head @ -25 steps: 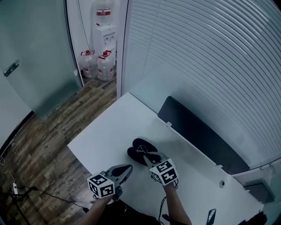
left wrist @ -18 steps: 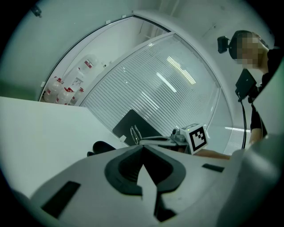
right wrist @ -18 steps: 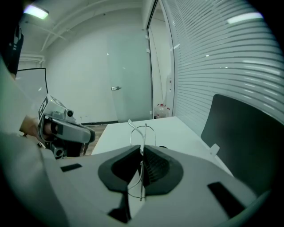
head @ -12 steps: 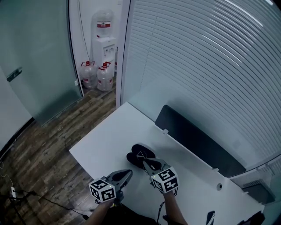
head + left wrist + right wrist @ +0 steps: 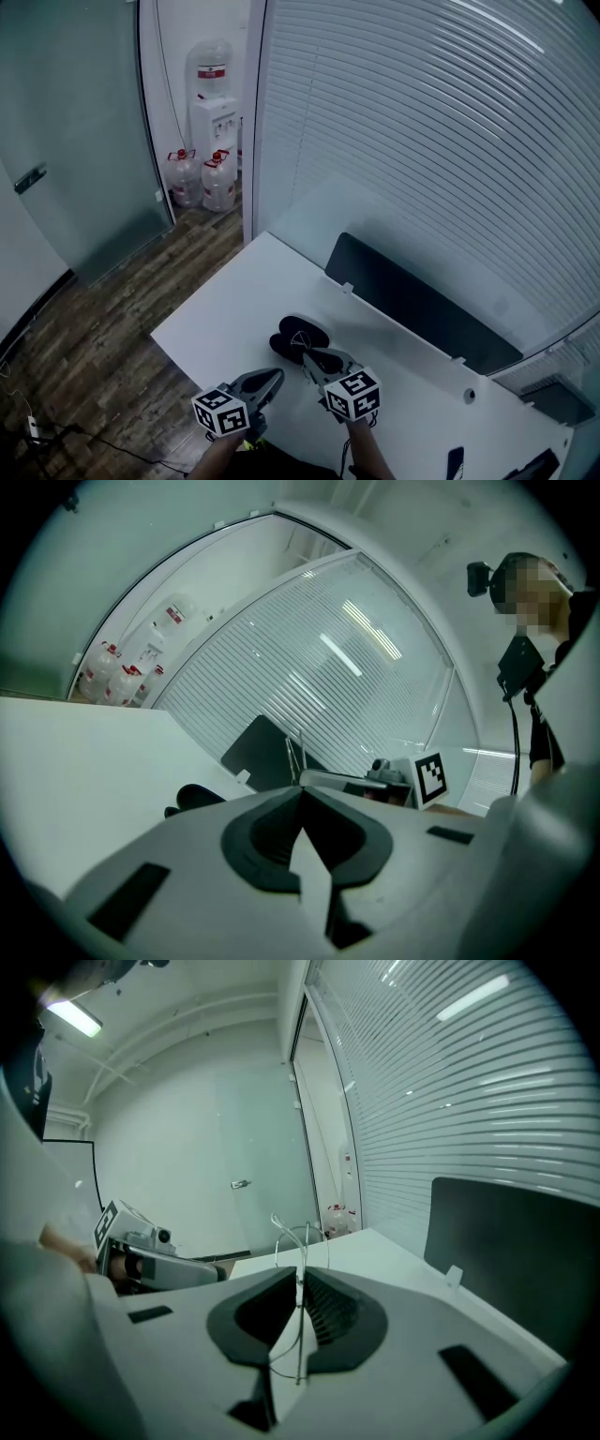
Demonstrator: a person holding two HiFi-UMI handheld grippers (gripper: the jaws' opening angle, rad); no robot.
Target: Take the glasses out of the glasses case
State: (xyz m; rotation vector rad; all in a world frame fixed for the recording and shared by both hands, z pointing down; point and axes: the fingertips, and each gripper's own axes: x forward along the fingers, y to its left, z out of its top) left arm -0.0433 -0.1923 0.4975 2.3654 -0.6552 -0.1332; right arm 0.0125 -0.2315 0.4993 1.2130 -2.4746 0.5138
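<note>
The black glasses case (image 5: 284, 347) lies open on the white table (image 5: 234, 309), and shows as a dark mound (image 5: 195, 797) in the left gripper view. My right gripper (image 5: 310, 355) is just above and in front of it, shut on thin wire-framed glasses (image 5: 299, 1239) that stick out past its tips. In the head view the glasses (image 5: 303, 336) are a faint wire outline over the case. My left gripper (image 5: 276, 376) hovers to the left of the right one, jaws together, holding nothing.
A black panel (image 5: 412, 305) stands along the table's far edge before the slatted blind. A small dark flat object (image 5: 455, 462) lies at the near right. Beyond the table's left edge are wooden floor, a water dispenser (image 5: 214, 122) and bottles (image 5: 201, 178).
Both grippers have risen a little. The right one has lifted the glasses up and away from the open case, which has stayed in place.
</note>
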